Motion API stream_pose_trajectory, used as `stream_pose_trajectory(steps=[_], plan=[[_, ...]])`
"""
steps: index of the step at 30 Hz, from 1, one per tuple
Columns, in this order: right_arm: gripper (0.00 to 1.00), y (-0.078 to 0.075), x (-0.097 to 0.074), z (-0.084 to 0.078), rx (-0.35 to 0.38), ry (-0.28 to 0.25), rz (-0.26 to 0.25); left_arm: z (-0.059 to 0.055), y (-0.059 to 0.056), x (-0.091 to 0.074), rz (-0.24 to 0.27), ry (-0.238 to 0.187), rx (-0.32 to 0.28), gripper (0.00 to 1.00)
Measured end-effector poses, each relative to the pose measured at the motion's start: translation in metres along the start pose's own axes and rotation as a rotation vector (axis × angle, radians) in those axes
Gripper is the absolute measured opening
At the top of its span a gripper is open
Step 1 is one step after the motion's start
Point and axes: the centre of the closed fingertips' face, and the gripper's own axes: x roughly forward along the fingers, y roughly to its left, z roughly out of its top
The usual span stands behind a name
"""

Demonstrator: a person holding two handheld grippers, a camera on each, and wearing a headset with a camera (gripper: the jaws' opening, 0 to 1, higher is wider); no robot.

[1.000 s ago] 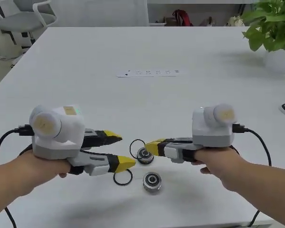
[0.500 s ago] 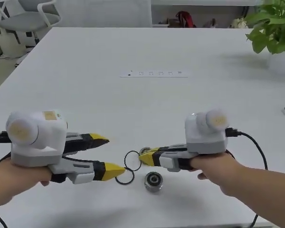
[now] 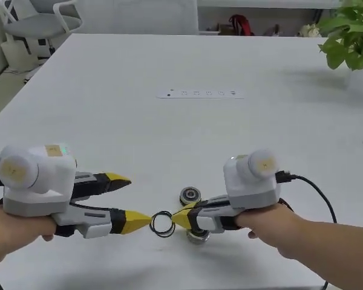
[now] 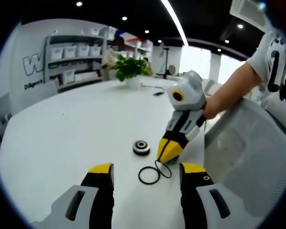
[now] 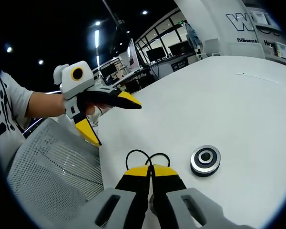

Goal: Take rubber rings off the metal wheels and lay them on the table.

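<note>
Two hand-held grippers face each other low over the table (image 3: 169, 133). The right gripper (image 3: 176, 219) has its jaws clenched together, pinching a rubber ring (image 4: 163, 169) at the yellow tips. The left gripper (image 3: 135, 200) is released, jaws spread with nothing between them. A second rubber ring (image 4: 148, 175) lies flat on the table just beside the pinched one. A metal wheel (image 3: 190, 195) sits just beyond the rings, and a second metal wheel (image 3: 197, 237) lies under the right gripper.
</note>
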Motion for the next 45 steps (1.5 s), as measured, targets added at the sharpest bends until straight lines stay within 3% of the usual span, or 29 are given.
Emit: stream_pose_trajectory(steps=[9, 15, 33, 45], plan=[[0.00, -0.013, 0.008, 0.003, 0.005, 0.005, -0.081, -0.002, 0.001, 0.001, 0.003, 0.002, -0.004, 0.56], [0.00, -0.015, 0.013, 0.001, -0.001, 0.021, -0.105, -0.005, 0.000, 0.000, 0.003, 0.010, 0.000, 0.56], [0.04, -0.018, 0.009, -0.004, 0.021, 0.038, -0.120, -0.007, -0.001, 0.001, -0.001, 0.029, 0.008, 0.55], [0.07, -0.029, -0.013, 0.024, 0.042, -0.061, -0.149, 0.006, 0.003, 0.009, -0.011, 0.024, 0.029, 0.55]])
